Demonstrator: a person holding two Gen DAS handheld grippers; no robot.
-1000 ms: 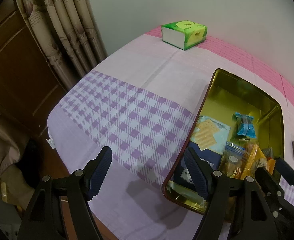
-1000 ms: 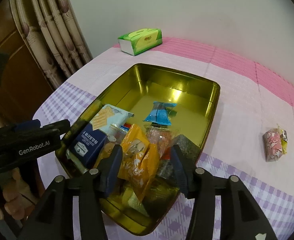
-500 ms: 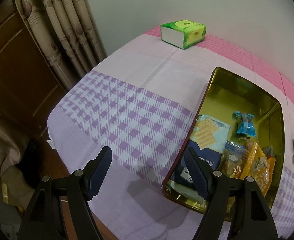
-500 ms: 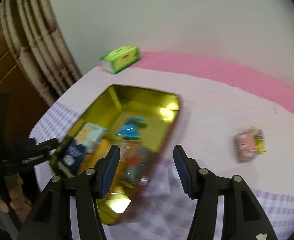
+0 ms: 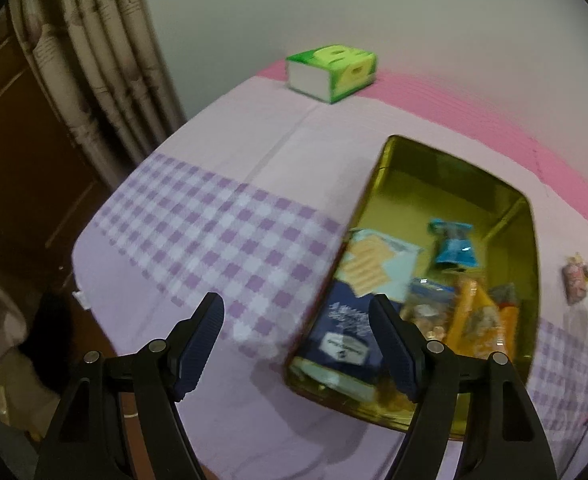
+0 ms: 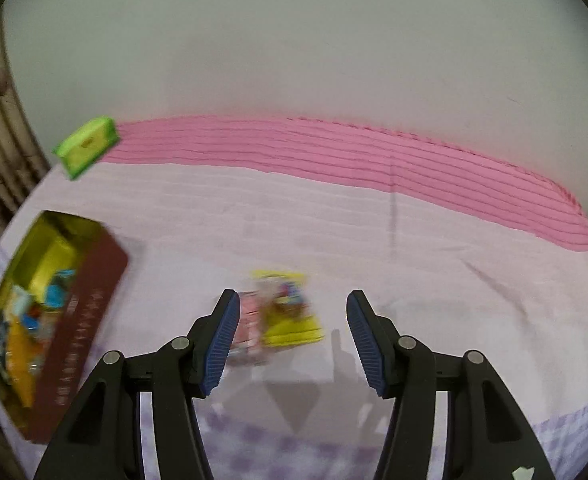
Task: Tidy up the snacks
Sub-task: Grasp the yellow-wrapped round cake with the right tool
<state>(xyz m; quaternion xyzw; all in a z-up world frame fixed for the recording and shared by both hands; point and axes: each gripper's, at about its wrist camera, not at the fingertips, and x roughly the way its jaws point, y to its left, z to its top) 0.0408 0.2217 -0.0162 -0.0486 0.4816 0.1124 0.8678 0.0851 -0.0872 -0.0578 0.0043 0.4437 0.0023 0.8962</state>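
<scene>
A gold tin (image 5: 450, 168) (image 6: 94, 304) sits on the tablecloth and holds several snack packets: a dark blue one (image 5: 344, 332), a light blue one (image 5: 454, 244), orange ones (image 5: 478, 320). My left gripper (image 5: 298, 344) is open and empty at the tin's near left corner. A loose pink and yellow snack packet (image 6: 282, 312) (image 5: 574, 282) lies on the cloth right of the tin. My right gripper (image 6: 292, 340) is open and empty, just short of that packet, which shows between the fingers.
A green tissue box (image 5: 332, 72) (image 6: 88, 146) stands at the back left by the wall. Curtains (image 5: 94, 60) and a brown door lie beyond the table's left edge. The cloth is checked purple in front, pink-striped at the back.
My right gripper has swung right, away from over the tin, to the loose packet on the cloth. My left gripper has shifted slightly toward the tin and stays open.
</scene>
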